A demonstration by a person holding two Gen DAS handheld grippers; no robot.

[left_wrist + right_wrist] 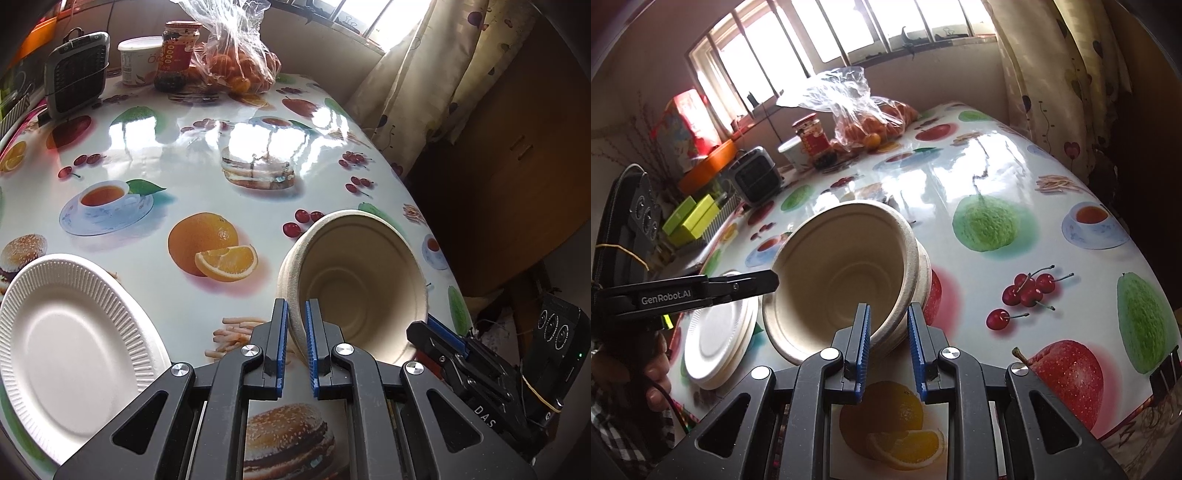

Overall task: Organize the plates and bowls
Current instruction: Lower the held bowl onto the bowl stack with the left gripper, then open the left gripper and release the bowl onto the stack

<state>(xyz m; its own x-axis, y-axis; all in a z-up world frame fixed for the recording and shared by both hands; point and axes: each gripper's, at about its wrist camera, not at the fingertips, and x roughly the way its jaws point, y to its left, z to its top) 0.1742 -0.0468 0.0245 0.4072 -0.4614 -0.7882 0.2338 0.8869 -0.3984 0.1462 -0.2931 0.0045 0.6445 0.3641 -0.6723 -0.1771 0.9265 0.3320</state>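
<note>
Both grippers, left and right, clamp the tilted bowls' rim at opposite sides; keep them level, easing toward the plates at nine o'clock.

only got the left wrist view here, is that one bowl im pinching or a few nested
Observer: A few. The right wrist view shows the outside of the bowls, with at least two nested rims layered there.
Operator: is the right gripper properly on them
Observer: Yes. The right gripper is shut on the near wall of the stack, with one finger inside and one outside.
Operator: and the plate, just one
Observer: No. The plates are a stack of several, lying flat on the table beside the bowls.
</note>
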